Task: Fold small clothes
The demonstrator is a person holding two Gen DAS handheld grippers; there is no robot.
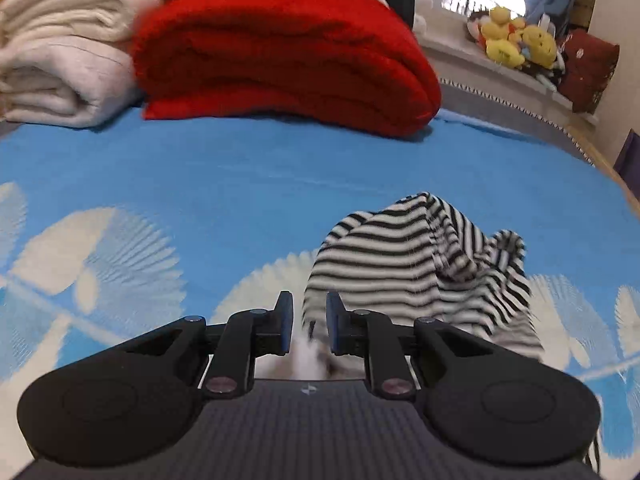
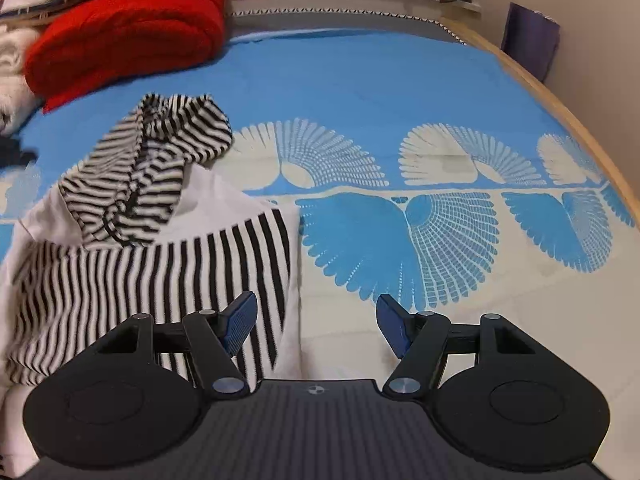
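Jaws beside striped garment (image 1: 404,264), red blanket (image 1: 280,52) beyond

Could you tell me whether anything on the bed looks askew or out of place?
Yes: the striped garment lies crumpled rather than flat on the blue bedspread, its upper part bunched and twisted over the lower. The left gripper has cloth between its narrowed jaws. The red blanket looks folded.

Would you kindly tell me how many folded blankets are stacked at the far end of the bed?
2 clearly: a red blanket on the blue sheet, and a cream blanket beside it, left. More fabric lies piled on top, cut off by the frame.
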